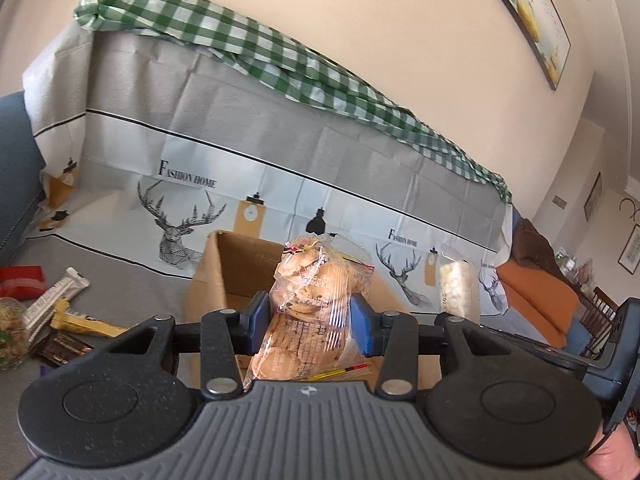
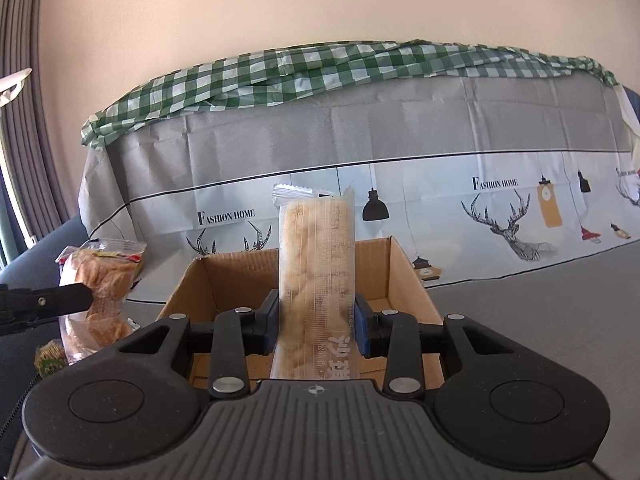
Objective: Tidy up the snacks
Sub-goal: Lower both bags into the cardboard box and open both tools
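My left gripper is shut on a clear bag of brown cookies, held upright over the open cardboard box. My right gripper is shut on a tall clear packet of pale rice cake, standing upright above the same box. The box's inside looks bare where it shows. From the right wrist view the cookie bag and the left gripper's black finger are at the left of the box. The rice cake packet shows at the right in the left wrist view.
Loose snacks lie on the grey cover left of the box: a red packet, a white bar, a yellow wrapper, a dark bar and a bag of nuts. A draped sofa back rises behind the box.
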Demonstrator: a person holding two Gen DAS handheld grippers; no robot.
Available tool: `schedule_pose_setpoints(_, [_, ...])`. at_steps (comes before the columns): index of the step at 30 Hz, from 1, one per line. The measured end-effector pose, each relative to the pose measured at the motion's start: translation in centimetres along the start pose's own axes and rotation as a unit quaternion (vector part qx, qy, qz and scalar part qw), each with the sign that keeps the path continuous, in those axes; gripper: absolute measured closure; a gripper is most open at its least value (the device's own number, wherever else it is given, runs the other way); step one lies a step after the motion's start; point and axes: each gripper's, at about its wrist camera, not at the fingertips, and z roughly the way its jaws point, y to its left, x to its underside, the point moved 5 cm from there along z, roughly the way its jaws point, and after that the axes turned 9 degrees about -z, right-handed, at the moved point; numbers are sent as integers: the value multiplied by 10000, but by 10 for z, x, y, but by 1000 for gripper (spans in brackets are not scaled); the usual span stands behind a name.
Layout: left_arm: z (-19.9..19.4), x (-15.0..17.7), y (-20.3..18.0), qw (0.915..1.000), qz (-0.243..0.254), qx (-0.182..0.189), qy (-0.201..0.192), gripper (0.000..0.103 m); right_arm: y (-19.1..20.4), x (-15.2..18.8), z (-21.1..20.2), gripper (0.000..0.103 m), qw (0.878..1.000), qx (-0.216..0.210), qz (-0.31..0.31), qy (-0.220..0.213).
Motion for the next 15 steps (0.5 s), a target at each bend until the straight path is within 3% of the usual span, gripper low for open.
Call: schedule_pose_setpoints(15, [43,11,-31,9991,134,392,133,55,-6,5,6,65,9990,219,-338,169])
